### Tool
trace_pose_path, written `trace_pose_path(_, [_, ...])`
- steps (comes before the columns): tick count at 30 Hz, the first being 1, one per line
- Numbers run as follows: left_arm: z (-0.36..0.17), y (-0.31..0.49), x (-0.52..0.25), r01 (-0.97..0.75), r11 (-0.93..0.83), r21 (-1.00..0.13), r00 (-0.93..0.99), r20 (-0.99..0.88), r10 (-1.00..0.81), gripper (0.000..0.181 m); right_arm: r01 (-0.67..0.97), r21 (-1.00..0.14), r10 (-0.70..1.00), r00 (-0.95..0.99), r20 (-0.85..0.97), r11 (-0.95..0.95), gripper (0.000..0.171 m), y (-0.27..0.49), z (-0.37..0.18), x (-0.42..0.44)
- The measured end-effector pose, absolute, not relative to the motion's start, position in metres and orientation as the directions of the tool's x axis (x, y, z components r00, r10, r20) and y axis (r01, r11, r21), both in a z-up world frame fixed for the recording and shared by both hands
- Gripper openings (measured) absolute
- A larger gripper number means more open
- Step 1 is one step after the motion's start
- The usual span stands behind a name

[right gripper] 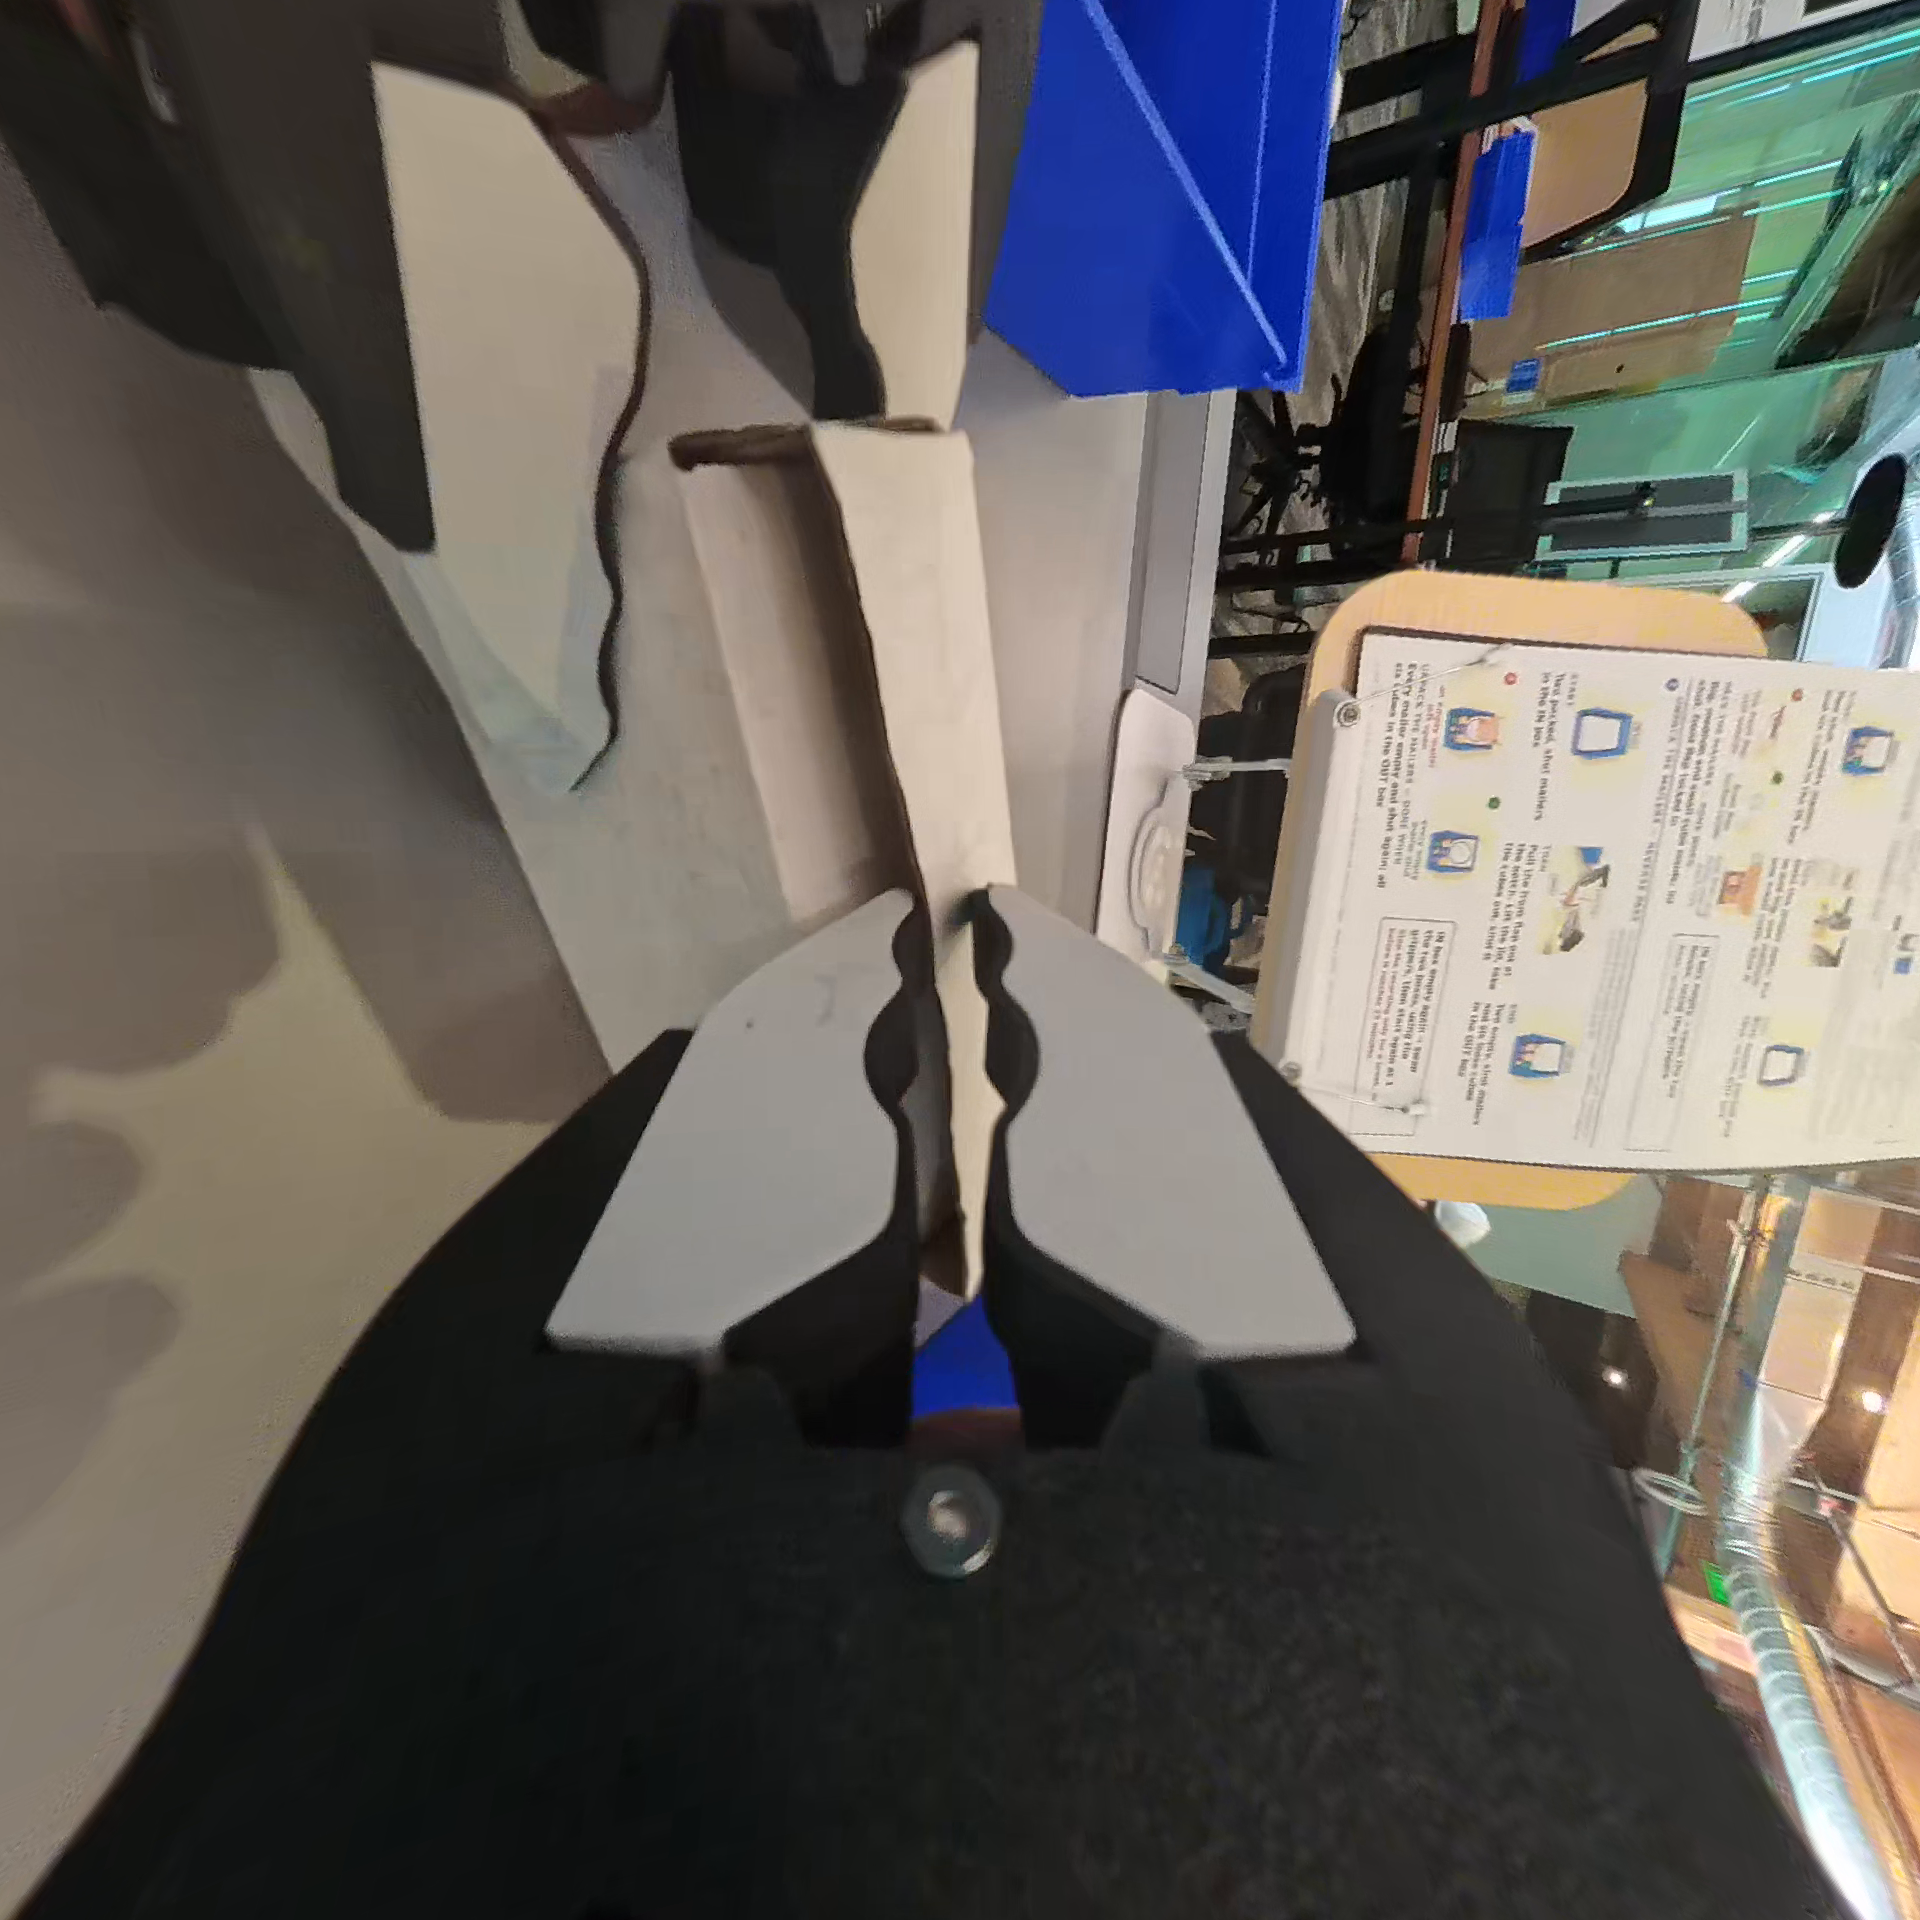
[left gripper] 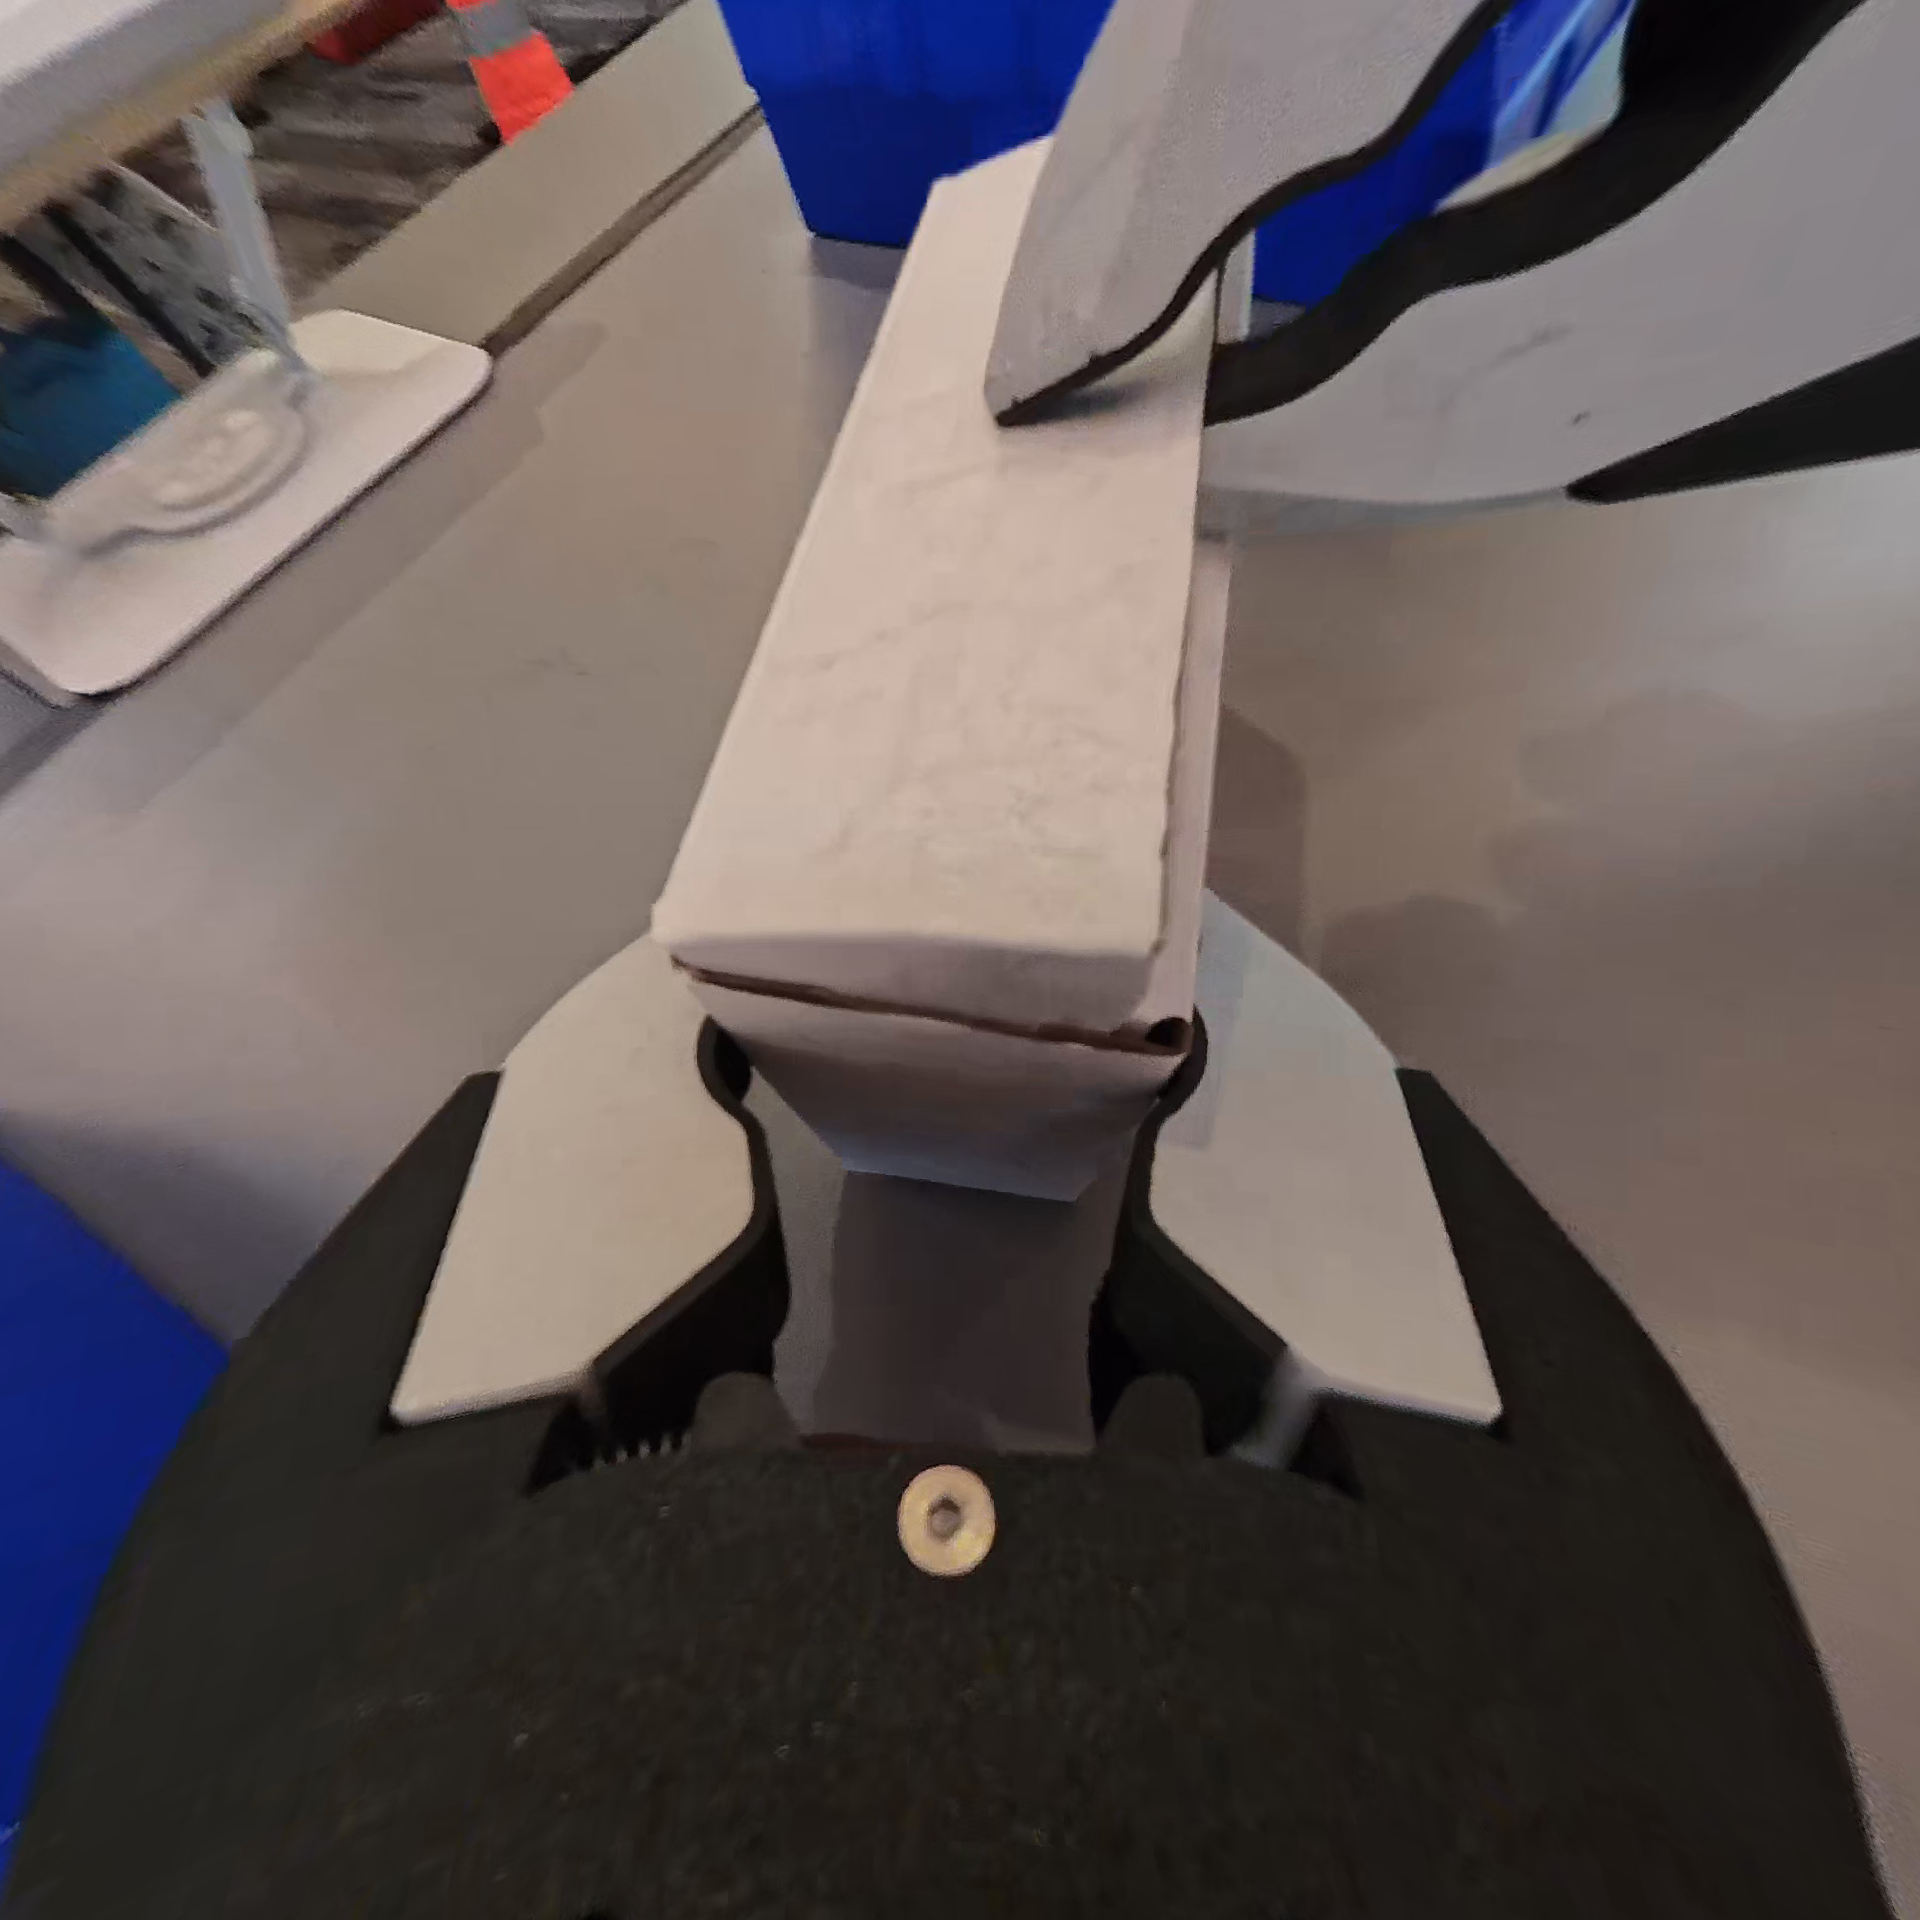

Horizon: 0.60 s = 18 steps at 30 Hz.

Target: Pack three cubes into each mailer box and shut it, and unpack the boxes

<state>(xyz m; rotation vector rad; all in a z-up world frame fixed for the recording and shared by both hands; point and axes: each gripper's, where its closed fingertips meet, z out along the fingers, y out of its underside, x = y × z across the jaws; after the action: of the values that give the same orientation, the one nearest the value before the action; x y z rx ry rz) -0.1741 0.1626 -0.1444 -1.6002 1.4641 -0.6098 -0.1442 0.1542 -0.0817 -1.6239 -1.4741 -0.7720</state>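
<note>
A white cardboard mailer box [left gripper: 966,665] is held off the grey table [left gripper: 416,831], long axis pointing away from me. My left gripper [left gripper: 951,1049] is shut on its near end, one finger on each side. My right gripper [right gripper: 951,925] is shut on a thin white panel of the box [right gripper: 914,623], edge-on between the pads. Beside that panel a gap shows the brown inside of the box [right gripper: 727,447]. The right gripper also shows in the left wrist view [left gripper: 1117,405], at the box's far end. No cubes are in view.
A blue bin [left gripper: 883,104] stands behind the box and also shows in the right wrist view [right gripper: 1164,187]. More blue [left gripper: 83,1403] sits at the lower left. A white stand base [left gripper: 260,499] is on the left, holding a board with an instruction sheet [right gripper: 1610,894]. About 7 cm separates my left fingertips from my right.
</note>
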Motion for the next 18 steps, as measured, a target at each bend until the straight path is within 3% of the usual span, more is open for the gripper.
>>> trace_pose_path(3, [-0.139,0.178,-0.179,-0.559,0.128,-0.819,0.277,-0.33,-0.902,0.078,0.972,-0.219,0.529,0.228,0.817,-0.08,0.007,0.161,-0.075,-0.144])
trace_pose_path(6, [-0.134,0.188,-0.193,-0.56,0.039,-0.828,0.405,-0.315,-0.858,0.068,0.949,-0.273,0.463,0.315,0.829,-0.156,0.002,0.172,-0.059,-0.131])
trace_pose_path(7, [-0.132,0.188,-0.199,-0.535,-0.014,-0.845,0.44,-0.265,-0.858,0.058,0.945,-0.276,0.452,0.326,0.83,-0.174,0.002,0.174,-0.057,-0.127])
trace_pose_path(12, [-0.099,0.171,-0.204,-0.239,-0.335,-0.911,0.47,0.193,-0.861,0.06,0.919,-0.344,0.446,0.393,0.804,-0.19,0.002,0.17,-0.056,-0.127])
trace_pose_path(18, [-0.092,0.169,-0.193,-0.126,-0.464,-0.877,0.449,0.366,-0.815,0.057,0.922,-0.329,0.405,0.385,0.829,-0.203,0.002,0.168,-0.058,-0.133])
